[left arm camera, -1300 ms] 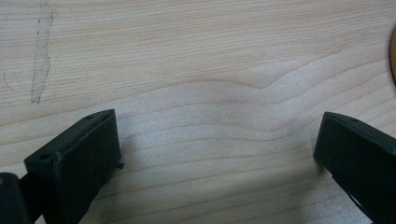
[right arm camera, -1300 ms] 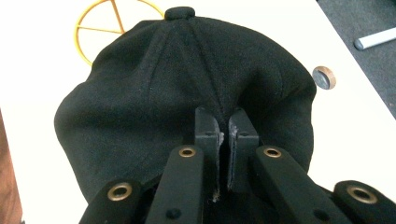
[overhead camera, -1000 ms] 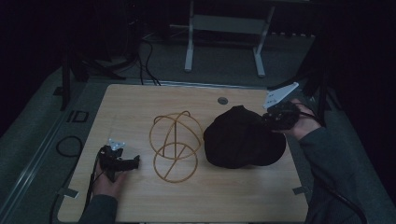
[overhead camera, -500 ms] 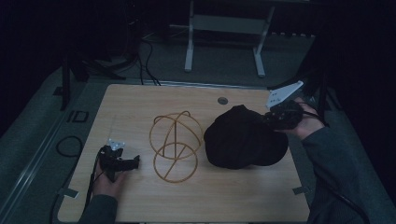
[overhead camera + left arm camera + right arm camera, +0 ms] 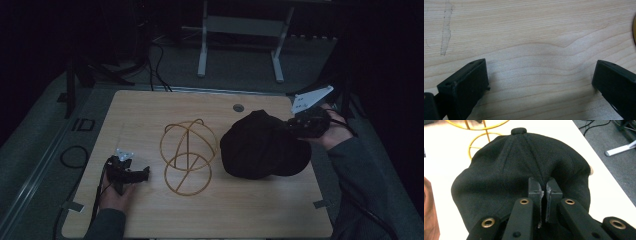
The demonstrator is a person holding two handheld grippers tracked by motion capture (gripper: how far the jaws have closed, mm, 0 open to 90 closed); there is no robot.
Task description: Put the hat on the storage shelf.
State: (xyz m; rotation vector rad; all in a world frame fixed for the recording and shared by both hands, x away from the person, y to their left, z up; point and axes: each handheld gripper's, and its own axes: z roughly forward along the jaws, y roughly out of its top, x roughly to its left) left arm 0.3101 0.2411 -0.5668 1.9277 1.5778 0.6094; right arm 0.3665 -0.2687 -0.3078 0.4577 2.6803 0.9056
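A black cap (image 5: 260, 147) lies on the right half of the wooden table (image 5: 150, 110). My right gripper (image 5: 292, 127) reaches in from the right edge, shut on the cap. In the right gripper view its jaws (image 5: 545, 183) pinch a fold of the cap's crown (image 5: 506, 167) below the top button. A yellow wire hat stand (image 5: 187, 155) sits mid-table, just left of the cap, and its rings (image 5: 477, 127) show beyond the cap. My left gripper (image 5: 144, 173) rests near the front left, left of the stand. Its jaws (image 5: 541, 75) stand open over bare wood.
A round cable hole (image 5: 238, 107) sits near the table's far edge. Beyond the table, metal frame legs (image 5: 202, 50) and cables (image 5: 155, 60) are on the grey floor. The hand on the right gripper hangs off the table's right edge (image 5: 312, 165).
The right gripper has shifted slightly right and up with the cap's fabric in its jaws. The left gripper and the wire stand have stayed put.
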